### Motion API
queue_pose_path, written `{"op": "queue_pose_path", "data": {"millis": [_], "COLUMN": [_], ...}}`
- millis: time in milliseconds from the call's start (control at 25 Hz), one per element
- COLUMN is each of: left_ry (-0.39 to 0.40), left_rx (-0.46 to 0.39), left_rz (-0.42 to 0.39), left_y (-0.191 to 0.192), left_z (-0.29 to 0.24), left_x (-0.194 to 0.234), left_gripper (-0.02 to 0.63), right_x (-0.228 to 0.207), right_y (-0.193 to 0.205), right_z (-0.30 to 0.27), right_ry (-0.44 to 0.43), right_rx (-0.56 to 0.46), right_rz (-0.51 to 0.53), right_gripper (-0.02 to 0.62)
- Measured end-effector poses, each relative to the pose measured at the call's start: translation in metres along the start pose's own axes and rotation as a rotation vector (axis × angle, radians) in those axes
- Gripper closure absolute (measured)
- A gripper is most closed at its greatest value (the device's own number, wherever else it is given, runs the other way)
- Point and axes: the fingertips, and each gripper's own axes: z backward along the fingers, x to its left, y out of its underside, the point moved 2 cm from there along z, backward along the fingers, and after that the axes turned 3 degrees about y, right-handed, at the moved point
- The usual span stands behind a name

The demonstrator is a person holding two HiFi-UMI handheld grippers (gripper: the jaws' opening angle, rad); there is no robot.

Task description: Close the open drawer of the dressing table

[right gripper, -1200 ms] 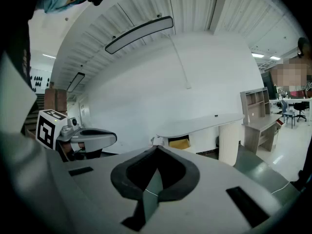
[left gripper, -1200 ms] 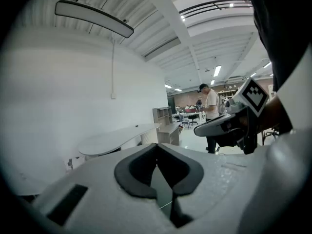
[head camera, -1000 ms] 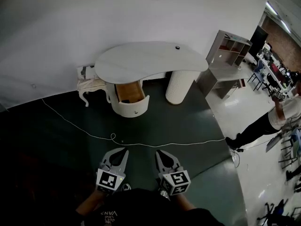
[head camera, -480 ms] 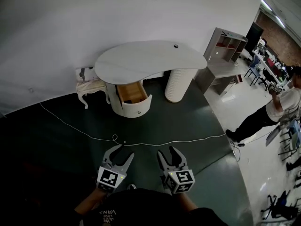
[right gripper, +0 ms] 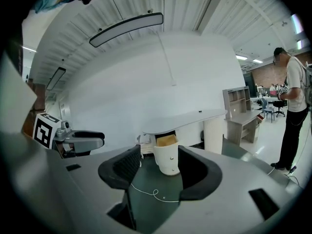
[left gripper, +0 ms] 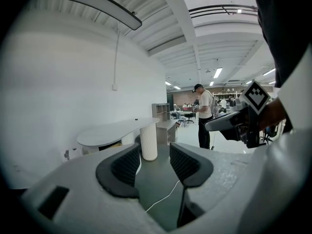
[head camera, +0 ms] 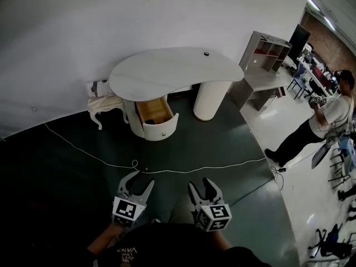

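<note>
The dressing table (head camera: 172, 71) has a white curved top and stands against the wall, far ahead of me. Its rounded drawer (head camera: 156, 115) is pulled out and shows a wooden inside. The right gripper view frames that drawer (right gripper: 166, 155) between the jaws from a distance. My left gripper (head camera: 140, 179) and right gripper (head camera: 200, 183) hover side by side low over the dark floor. Both sets of jaws are opening, and nothing lies between them. The left gripper view looks past its jaws at the table (left gripper: 117, 129) and its round pedestal (left gripper: 148, 143).
A white cable (head camera: 133, 163) runs across the dark green floor between me and the table. A small white stool (head camera: 105, 102) sits left of the table. A grey shelf desk (head camera: 267, 65) stands to the right, and a person (head camera: 317, 127) stands on the pale floor there.
Both grippers went from shut to open. The left gripper has shifted a little. The person at the right has come further into view.
</note>
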Motion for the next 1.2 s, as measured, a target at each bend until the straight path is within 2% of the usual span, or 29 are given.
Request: {"op": "queue_pose_path", "data": {"millis": [120, 320, 600, 760, 1040, 1200], "left_ry": [-0.018, -0.11, -0.231, -0.288, -0.394, -0.423], "left_rx": [0.004, -0.006, 0.049, 0.108, 0.173, 0.229], "left_rz": [0.018, 0.046, 0.122, 0.173, 0.233, 0.249], "left_y": [-0.001, -0.009, 0.008, 0.01, 0.027, 0.051], "left_z": [-0.021, -0.07, -0.156, -0.2, -0.257, -0.282], "left_x": [0.008, 0.033, 0.045, 0.052, 0.071, 0.087], "left_gripper": [0.42, 0.42, 0.42, 0.42, 0.42, 0.42], "right_x": [-0.011, -0.046, -0.116, -0.147, -0.172, -0.177], "right_y": [-0.005, -0.018, -0.037, -0.047, -0.064, -0.065], "right_z": [-0.02, -0.066, -0.121, -0.157, -0.209, -0.234], "right_ry": [-0.021, -0.091, -0.169, -0.239, -0.393, -0.43], "right_rx": [0.008, 0.032, 0.077, 0.123, 0.175, 0.19], "right_rz": [0.002, 0.029, 0.083, 0.124, 0.196, 0.199], "right_gripper": [0.368, 0.368, 0.368, 0.368, 0.368, 0.368]}}
